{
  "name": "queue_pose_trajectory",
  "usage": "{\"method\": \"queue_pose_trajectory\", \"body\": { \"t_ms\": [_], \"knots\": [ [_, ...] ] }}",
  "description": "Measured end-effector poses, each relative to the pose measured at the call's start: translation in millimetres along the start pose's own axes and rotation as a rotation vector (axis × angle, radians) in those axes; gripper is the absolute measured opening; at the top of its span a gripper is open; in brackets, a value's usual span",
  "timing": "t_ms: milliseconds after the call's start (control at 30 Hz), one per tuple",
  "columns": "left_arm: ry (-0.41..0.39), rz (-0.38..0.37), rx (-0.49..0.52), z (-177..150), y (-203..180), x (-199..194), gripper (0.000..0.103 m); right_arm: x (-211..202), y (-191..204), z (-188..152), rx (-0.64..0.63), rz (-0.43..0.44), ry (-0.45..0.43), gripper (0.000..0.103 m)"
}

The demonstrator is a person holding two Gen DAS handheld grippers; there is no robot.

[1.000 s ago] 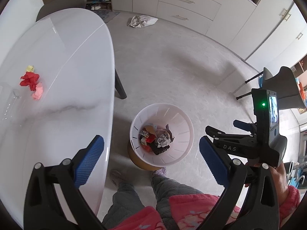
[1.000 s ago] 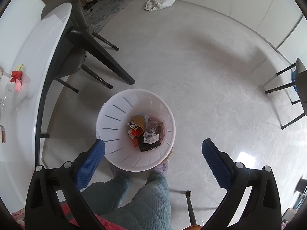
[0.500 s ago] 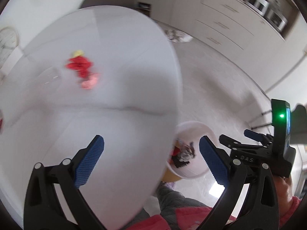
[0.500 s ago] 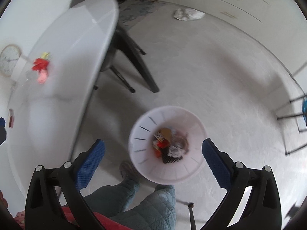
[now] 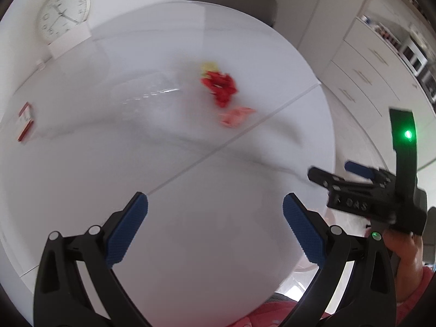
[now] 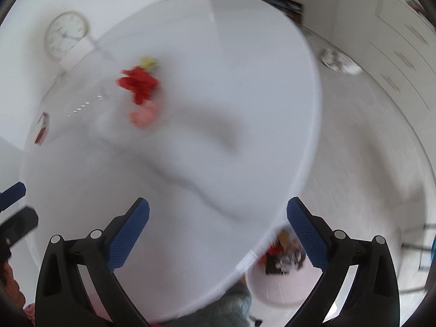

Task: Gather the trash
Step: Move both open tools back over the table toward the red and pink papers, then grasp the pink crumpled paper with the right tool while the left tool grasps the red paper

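Crumpled red paper (image 5: 219, 86), a pink scrap (image 5: 236, 116) and a small yellow scrap (image 5: 209, 66) lie together on the white table (image 5: 190, 190); they also show in the right wrist view as red paper (image 6: 139, 84), pink scrap (image 6: 143, 115) and yellow scrap (image 6: 148, 62). My left gripper (image 5: 215, 231) is open and empty over the near table. My right gripper (image 6: 218, 231) is open and empty, also visible in the left wrist view (image 5: 351, 188). The white waste bin (image 6: 275, 286) with trash in it sits on the floor under the table edge.
A small red and white box (image 5: 25, 121) lies at the table's left. A clock (image 5: 63, 13) stands against the wall behind the table. A grey chair (image 5: 234, 2) is at the far side. A crumpled bag (image 6: 339, 61) lies on the floor.
Both grippers have swung up and left from over the bin to over the table. The paper scraps now sit nearer the middle of both views. Both stay open.
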State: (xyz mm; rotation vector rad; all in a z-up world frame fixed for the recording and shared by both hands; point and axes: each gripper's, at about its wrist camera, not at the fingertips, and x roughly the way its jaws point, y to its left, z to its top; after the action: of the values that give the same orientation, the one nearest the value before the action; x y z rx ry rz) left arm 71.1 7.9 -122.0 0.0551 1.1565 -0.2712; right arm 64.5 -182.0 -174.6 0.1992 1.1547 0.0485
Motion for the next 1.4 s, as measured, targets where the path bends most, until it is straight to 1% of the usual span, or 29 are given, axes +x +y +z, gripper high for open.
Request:
{"method": "queue_pose_trajectory", "body": {
  "t_ms": [200, 267, 333, 367, 433, 567, 667, 733, 767, 867, 1033, 1133, 1267, 1333, 1400],
  "knots": [
    [0.004, 0.017, -0.038, 2.6, 29.1, 4.4, 0.095, 24.5, 46.4, 41.4, -0.154, 0.032, -0.046, 0.1],
    [0.009, 0.021, -0.053, 5.5, 37.0, 8.1, 0.095, 35.0, 61.1, 51.0, -0.2, 0.026, -0.049, 0.099],
    [0.015, 0.024, -0.066, 7.2, 44.2, 11.4, 0.095, 46.5, 70.4, 57.2, -0.235, 0.029, -0.038, 0.091],
    [0.018, 0.025, -0.071, 8.1, 45.8, 13.2, 0.095, 54.7, 75.4, 61.1, -0.254, 0.025, -0.026, 0.089],
    [0.025, 0.025, -0.086, 9.1, 50.6, 16.9, 0.095, 67.8, 82.3, 66.0, -0.279, 0.021, -0.007, 0.082],
    [0.034, 0.024, -0.108, 13.1, 58.0, 24.6, 0.095, 80.0, 86.9, 68.5, -0.325, 0.01, 0.011, 0.072],
    [0.042, 0.025, -0.116, 14.2, 59.6, 29.3, 0.095, 87.9, 86.6, 70.5, -0.346, 0.013, 0.032, 0.059],
    [0.047, 0.027, -0.118, 15.7, 58.4, 32.3, 0.095, 91.0, 84.0, 70.8, -0.354, 0.016, 0.046, 0.042],
    [0.048, 0.027, -0.118, 17.1, 58.6, 33.9, 0.095, 91.1, 81.0, 70.7, -0.355, 0.019, 0.047, 0.04],
    [0.048, 0.026, -0.12, 20.1, 56.5, 35.0, 0.095, 87.4, 73.9, 70.5, -0.345, 0.032, 0.036, 0.037],
    [0.051, -0.002, -0.128, 34.0, 47.8, 42.4, 0.095, 71.2, 49.8, 68.8, -0.273, 0.072, 0.021, 0.037],
    [0.045, -0.021, -0.134, 50.6, 35.7, 49.3, 0.095, 58.8, 32.5, 66.8, -0.236, 0.074, 0.008, 0.037],
    [0.038, -0.061, -0.155, 73.6, 12.6, 61.8, 0.095, 37.7, -2.1, 56.3, -0.17, 0.069, -0.014, 0.037],
    [0.039, -0.072, -0.178, 87.3, -0.6, 73.5, 0.095, 30.1, -16.3, 51.5, -0.143, 0.058, -0.024, 0.037],
    [0.031, -0.082, -0.228, 98.1, -7.6, 84.2, 0.095, 21.6, -35.1, 45.2, -0.107, 0.049, -0.035, 0.037]
  ]
}}
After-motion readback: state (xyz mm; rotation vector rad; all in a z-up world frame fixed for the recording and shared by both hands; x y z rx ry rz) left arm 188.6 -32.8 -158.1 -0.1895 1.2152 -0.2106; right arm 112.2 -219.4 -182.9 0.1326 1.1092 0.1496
